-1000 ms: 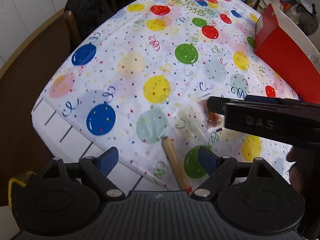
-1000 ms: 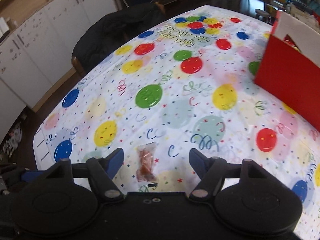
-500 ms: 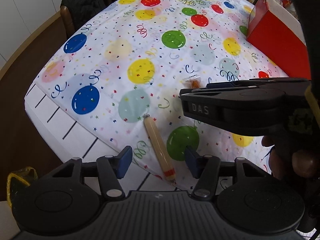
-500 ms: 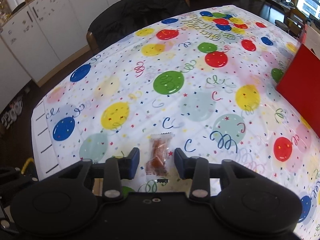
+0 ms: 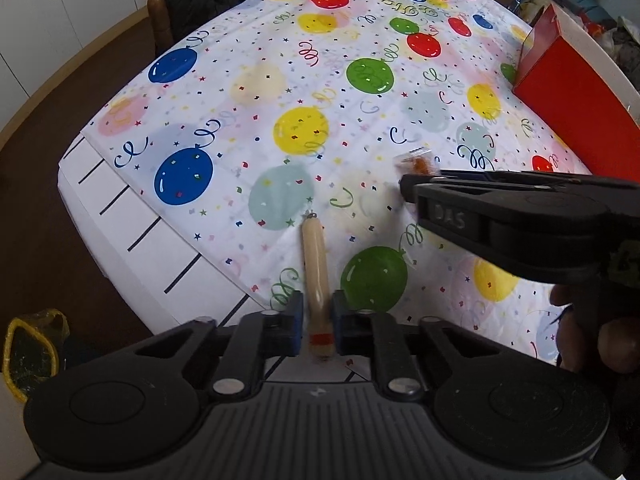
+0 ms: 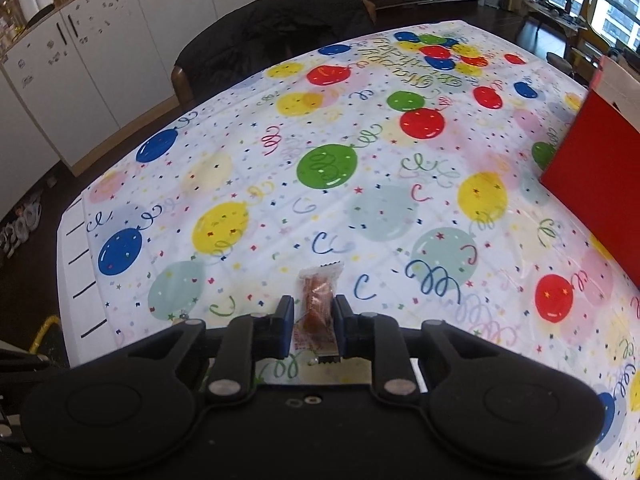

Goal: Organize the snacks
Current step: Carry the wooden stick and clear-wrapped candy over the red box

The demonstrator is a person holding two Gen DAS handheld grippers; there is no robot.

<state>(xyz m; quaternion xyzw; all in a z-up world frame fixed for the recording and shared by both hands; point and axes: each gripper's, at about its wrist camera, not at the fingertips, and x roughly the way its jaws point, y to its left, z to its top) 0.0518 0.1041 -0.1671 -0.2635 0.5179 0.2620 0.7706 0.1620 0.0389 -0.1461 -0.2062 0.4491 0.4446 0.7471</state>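
Note:
A beige sausage stick [image 5: 314,268] with a red band lies near the front edge of the balloon-print tablecloth [image 5: 304,132]. My left gripper [image 5: 316,322] is shut on its near end, blue pads pressing both sides. A clear packet with an orange snack [image 6: 318,300] lies further right on the cloth. My right gripper [image 6: 314,330] is shut on that packet. In the left wrist view the right gripper [image 5: 412,188] reaches in from the right, the orange snack packet [image 5: 418,162] poking out past its tip. A hand [image 5: 600,332] holds it.
A red box [image 6: 600,176] stands at the table's right side, seen also as the red box [image 5: 576,104]. A chair with a dark jacket [image 6: 272,40] is at the far side. White cabinets [image 6: 80,60] line the left wall. A yellow-rimmed bag [image 5: 28,352] sits on the floor.
Both grippers went from wide open to shut: the left onto the sausage stick, the right onto the orange snack packet. The left gripper shifted over the stick.

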